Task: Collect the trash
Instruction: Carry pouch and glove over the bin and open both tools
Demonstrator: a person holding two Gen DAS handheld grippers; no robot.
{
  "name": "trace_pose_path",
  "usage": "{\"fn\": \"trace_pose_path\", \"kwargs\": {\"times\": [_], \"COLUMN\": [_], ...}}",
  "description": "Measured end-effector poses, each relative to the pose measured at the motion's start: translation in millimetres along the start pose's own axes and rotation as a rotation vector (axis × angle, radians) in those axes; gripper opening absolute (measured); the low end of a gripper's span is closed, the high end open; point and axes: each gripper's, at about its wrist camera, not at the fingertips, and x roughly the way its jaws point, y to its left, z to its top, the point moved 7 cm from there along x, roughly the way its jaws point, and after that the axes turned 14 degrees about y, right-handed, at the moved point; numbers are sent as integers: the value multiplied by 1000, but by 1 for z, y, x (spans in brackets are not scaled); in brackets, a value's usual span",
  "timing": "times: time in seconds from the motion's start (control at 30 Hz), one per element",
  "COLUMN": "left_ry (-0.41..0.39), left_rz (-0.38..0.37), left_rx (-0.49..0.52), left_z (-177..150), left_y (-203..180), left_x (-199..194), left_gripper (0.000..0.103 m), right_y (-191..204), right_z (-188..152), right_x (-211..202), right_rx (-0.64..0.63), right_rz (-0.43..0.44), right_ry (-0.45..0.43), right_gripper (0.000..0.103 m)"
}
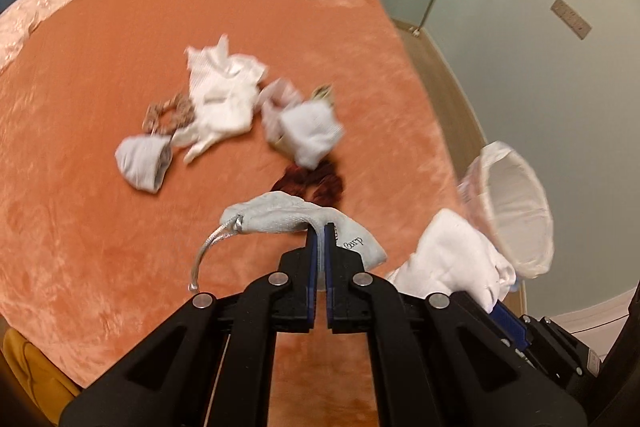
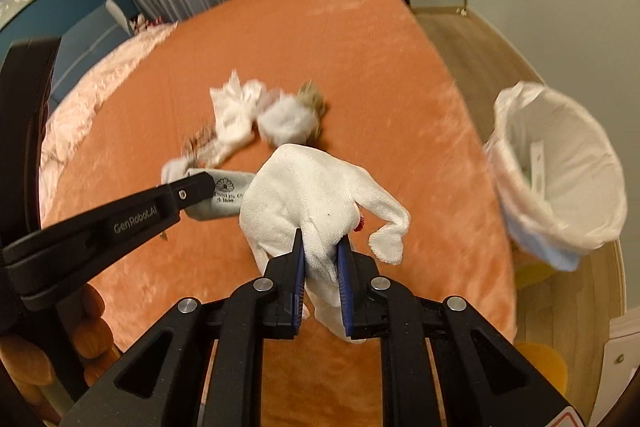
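Nearest the lens, my left gripper [image 1: 321, 233] has its jaws pressed together on a thin pale-grey pouch [image 1: 296, 217] with a silver cord loop [image 1: 208, 251], held clear of the orange bedspread [image 1: 100, 247] at lower centre of the left wrist view. Further up and left of centre lies what remains: a grey bundle [image 1: 142, 163], a patterned scrunchie [image 1: 168, 113], crumpled white cloth [image 1: 220, 95], then another pale wad [image 1: 310, 135] and a dark red scrunchie [image 1: 310, 181] just above the pouch. Moving right, my right gripper [image 2: 320, 245] pinches a white knitted glove [image 2: 316, 187] by its cuff, its fingers drooping free at the middle of the right wrist view. Furthest right, off the bed's edge, stands the lined trash bin [image 2: 568, 167], mouth tipped toward me. I judge the step in hand to be carrying both pieces over to it. To do it well, I should keep both grips firm, bring each well over the rim, let the glove's dangling fingers pass inside, and release one after the other so neither catches on the liner.
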Motion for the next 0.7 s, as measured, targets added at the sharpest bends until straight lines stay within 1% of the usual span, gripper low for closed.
{"fn": "trace_pose_path", "kwargs": {"times": [0.2,0.4,0.6,0.7], "left_ry": [-98,-166,-208,-212], "left_rz": [-39,-81,-100,-115], "left_rx": [72,144,238,278], "left_z": [23,38,42,43], "left_y": [-49,-103,-163,-189], "left_x": [-48,-81,-101,-102], "left_gripper": [2,2,2,3], "right_y": [-26,-63,-99,-118], "right_z": [27,49,56,57], "right_x": [-61,-121,-157,-171], "right_rx": [45,92,140,162], "right_rz": [4,-9,-33,-54], "right_ry": [-137,-263,-335,-359], "right_gripper": [14,14,14,14]}}
